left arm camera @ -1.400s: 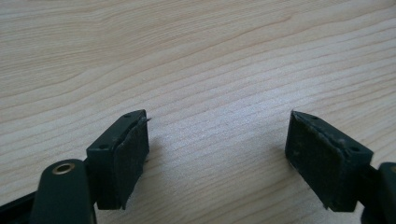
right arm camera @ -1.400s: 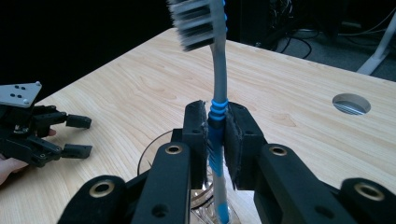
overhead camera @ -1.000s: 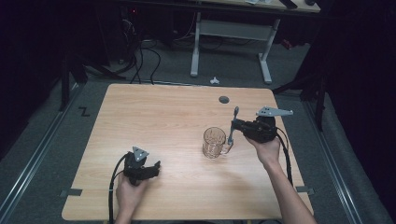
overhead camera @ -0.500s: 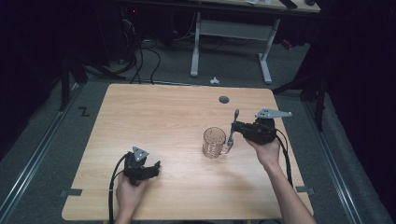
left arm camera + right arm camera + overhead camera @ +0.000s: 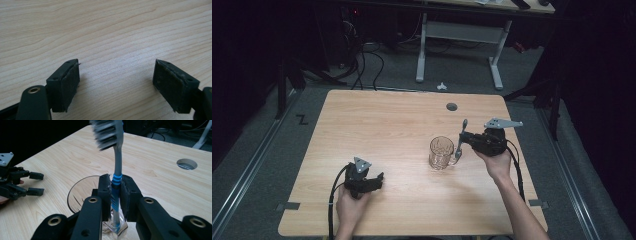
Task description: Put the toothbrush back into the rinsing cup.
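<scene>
While the left gripper point(image 5: 379, 178) is rested low on the near left part of the wooden table point(image 5: 377, 125) with its jaws spread wide over bare wood, a toothbrush point(image 5: 115, 170) is pinched at its blue-ribbed handle between the pressed-together jaws of the right gripper point(image 5: 115, 192). The toothbrush is held upright, bristle head uppermost, just beside the handle of a clear glass mug point(image 5: 441, 152) that stands right of the table's middle. A round cable hole point(image 5: 452, 106) is seen farther back in the tabletop.
</scene>
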`<state>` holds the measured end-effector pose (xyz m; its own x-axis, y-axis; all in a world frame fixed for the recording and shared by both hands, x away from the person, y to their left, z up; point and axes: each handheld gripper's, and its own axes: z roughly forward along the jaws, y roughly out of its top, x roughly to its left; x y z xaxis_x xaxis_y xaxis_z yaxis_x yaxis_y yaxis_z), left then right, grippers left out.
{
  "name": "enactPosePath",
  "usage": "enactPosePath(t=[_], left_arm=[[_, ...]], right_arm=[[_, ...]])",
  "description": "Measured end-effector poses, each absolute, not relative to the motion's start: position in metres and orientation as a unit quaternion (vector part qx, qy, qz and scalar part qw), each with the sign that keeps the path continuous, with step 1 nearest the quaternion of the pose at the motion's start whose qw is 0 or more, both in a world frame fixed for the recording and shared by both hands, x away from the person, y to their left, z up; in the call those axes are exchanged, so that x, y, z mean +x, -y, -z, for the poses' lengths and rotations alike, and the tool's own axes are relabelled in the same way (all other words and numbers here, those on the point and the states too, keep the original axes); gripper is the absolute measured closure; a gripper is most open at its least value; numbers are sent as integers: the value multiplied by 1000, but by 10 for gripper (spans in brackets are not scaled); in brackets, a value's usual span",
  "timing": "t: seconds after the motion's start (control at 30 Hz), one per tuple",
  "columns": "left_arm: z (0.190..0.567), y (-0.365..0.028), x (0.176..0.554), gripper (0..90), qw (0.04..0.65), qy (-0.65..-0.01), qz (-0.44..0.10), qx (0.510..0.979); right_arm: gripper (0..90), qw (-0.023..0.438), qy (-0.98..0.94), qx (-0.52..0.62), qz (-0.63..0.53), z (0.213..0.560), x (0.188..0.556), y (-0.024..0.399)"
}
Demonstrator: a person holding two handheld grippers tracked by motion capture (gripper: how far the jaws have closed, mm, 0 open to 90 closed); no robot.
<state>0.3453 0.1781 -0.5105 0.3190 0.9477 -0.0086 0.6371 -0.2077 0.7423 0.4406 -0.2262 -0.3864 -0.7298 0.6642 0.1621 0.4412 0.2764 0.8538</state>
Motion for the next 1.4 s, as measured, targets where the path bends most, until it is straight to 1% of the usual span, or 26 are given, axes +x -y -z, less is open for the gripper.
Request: enactPosePath(t=[0.2, 0.57, 0.87, 1.4], left_arm=[[511, -178, 345, 221, 333, -535, -234, 740], [511, -178, 345, 221, 333, -535, -234, 741], [510, -178, 345, 221, 332, -535, -234, 741], [511, -178, 345, 221, 333, -535, -234, 741]], right_arm=[[796, 110, -791, 350, -489, 389, 441, 225], [796, 117, -800, 347, -476, 395, 440, 219], [796, 106, -796, 361, -474, 403, 442, 222], [794, 101, -808, 356, -458, 411, 443, 215]])
